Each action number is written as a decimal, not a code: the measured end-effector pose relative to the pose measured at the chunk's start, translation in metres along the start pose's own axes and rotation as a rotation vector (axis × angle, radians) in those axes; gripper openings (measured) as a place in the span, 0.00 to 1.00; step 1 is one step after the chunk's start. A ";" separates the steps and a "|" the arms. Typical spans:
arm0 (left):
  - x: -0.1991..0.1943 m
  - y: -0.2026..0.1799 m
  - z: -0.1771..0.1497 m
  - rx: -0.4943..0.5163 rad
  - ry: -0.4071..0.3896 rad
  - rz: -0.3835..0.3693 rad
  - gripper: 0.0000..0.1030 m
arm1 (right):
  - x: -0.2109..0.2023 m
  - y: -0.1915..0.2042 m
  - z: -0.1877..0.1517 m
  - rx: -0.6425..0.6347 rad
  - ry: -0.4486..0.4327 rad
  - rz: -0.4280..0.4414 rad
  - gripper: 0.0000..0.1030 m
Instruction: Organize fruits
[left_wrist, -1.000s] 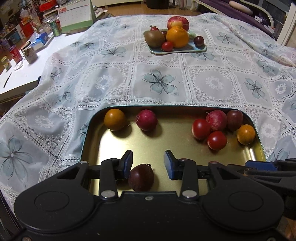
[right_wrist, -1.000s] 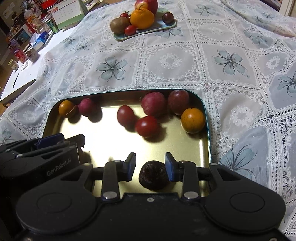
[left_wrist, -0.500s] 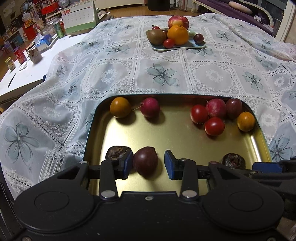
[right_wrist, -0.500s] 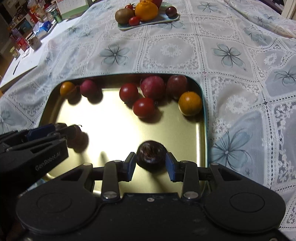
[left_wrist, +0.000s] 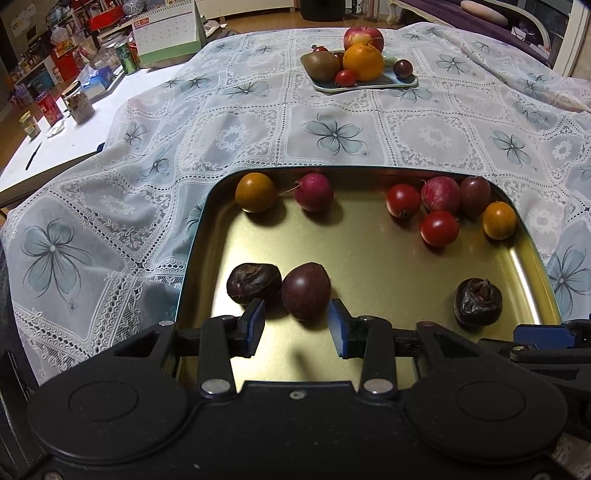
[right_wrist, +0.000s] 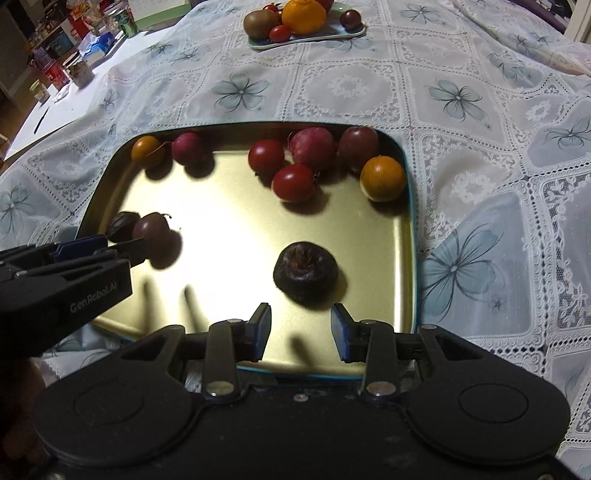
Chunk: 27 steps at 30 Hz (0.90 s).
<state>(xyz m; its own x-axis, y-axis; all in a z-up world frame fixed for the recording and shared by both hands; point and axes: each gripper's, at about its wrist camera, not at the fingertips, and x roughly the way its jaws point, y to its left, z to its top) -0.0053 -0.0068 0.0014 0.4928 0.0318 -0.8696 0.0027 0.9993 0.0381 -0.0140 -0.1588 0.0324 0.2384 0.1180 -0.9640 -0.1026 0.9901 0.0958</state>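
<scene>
Fruits sit loose in a gold tray (left_wrist: 532, 266) on the lace-covered surface. Left hand-held gripper (left_wrist: 297, 326) gapes just behind a purple passion fruit (left_wrist: 306, 290); right hand-held gripper (right_wrist: 300, 331) gapes behind a wrinkled dark fruit (right_wrist: 306, 272). Likely next: grasping one

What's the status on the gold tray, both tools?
Left tool open, smooth purple fruit just ahead, free. Right tool open, wrinkled dark fruit free on tray. Second wrinkled fruit touching the purple one.
</scene>
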 end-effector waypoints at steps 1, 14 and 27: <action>0.000 0.000 -0.001 -0.001 0.000 -0.002 0.45 | 0.000 0.001 -0.001 -0.002 0.003 0.001 0.37; 0.002 0.001 -0.009 -0.028 0.036 -0.026 0.45 | 0.004 0.001 -0.005 0.009 0.029 0.004 0.37; 0.004 0.002 -0.009 -0.038 0.052 -0.029 0.45 | 0.007 -0.001 -0.005 0.014 0.044 0.007 0.37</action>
<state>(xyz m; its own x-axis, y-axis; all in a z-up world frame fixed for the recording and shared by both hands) -0.0110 -0.0049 -0.0065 0.4467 0.0028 -0.8947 -0.0175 0.9998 -0.0056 -0.0174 -0.1590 0.0240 0.1953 0.1221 -0.9731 -0.0903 0.9902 0.1061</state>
